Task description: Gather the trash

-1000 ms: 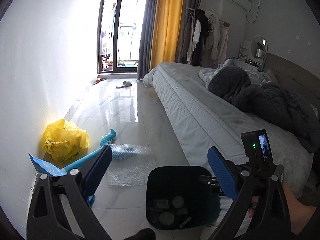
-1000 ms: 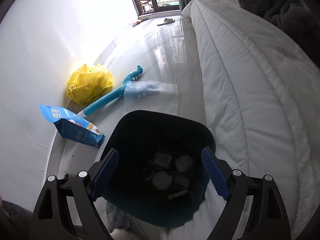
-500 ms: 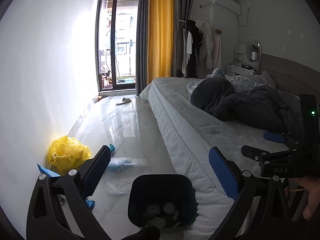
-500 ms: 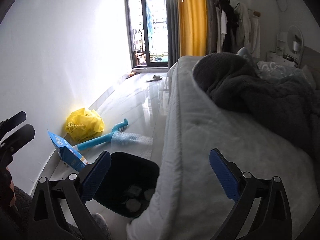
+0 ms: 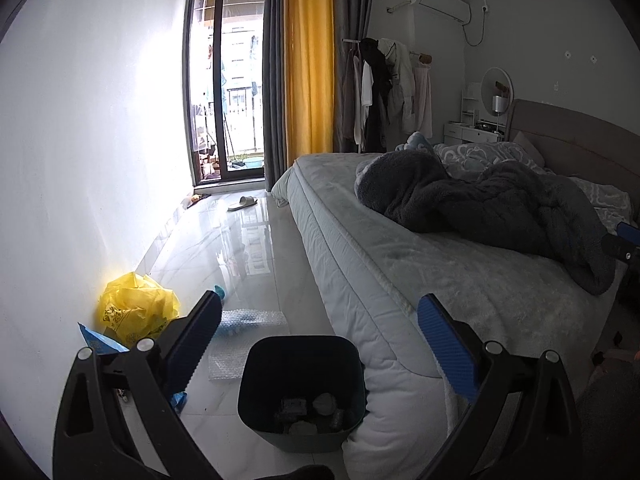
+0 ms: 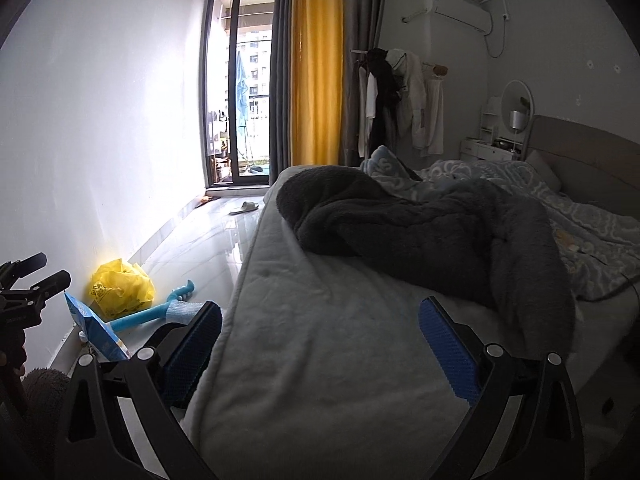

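A dark bin (image 5: 301,392) stands on the floor against the bed's corner, with crumpled scraps inside. Trash lies by the left wall: a yellow plastic bag (image 5: 134,312) (image 6: 120,288), a blue packet (image 6: 96,334) (image 5: 98,342), a sheet of bubble wrap (image 5: 246,336) and a blue stick-shaped thing (image 6: 156,312). My left gripper (image 5: 320,344) is open and empty, raised above the bin. My right gripper (image 6: 320,344) is open and empty, held over the bed's foot end; the bin is hidden from it.
The bed (image 5: 400,264) fills the right side, with a dark fleece blanket (image 6: 420,224) heaped on it. Glossy floor (image 5: 240,248) runs to the balcony door (image 5: 228,100), where a slipper (image 5: 242,202) lies. Clothes hang on a rack (image 6: 396,100).
Both grippers have risen and tilted up from over the bin. The right one has swung right over the bed, losing sight of the bin. Both stayed open.
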The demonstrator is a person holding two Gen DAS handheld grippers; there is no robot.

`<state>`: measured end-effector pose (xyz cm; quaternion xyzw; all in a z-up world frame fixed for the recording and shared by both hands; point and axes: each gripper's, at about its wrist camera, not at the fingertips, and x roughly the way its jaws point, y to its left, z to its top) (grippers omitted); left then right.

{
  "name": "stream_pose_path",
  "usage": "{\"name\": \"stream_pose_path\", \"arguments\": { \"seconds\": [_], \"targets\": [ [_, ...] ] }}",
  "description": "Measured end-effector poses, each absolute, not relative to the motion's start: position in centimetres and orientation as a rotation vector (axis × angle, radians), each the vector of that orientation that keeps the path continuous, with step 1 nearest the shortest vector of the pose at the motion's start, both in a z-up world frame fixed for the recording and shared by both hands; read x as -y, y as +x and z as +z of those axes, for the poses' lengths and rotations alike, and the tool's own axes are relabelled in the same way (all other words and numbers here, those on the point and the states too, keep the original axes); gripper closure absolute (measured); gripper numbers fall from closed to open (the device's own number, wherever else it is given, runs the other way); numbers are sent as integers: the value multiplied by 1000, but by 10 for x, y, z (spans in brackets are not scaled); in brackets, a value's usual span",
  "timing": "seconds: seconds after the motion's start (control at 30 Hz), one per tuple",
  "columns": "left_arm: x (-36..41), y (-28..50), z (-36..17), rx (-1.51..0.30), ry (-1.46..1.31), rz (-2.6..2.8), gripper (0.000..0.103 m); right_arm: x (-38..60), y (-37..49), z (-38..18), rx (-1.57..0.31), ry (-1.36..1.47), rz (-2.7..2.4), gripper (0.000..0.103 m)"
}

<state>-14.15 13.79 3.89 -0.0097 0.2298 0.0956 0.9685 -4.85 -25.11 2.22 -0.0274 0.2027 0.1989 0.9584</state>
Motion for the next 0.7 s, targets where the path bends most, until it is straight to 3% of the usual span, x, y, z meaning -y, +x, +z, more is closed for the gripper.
{"name": "stream_pose_path", "arguments": {
  "seconds": [0.7],
  "targets": [
    [-116, -154, 19, -478, -13, 175, 3, 304, -86, -5, -433, -13, 418, 3]
  ]
}}
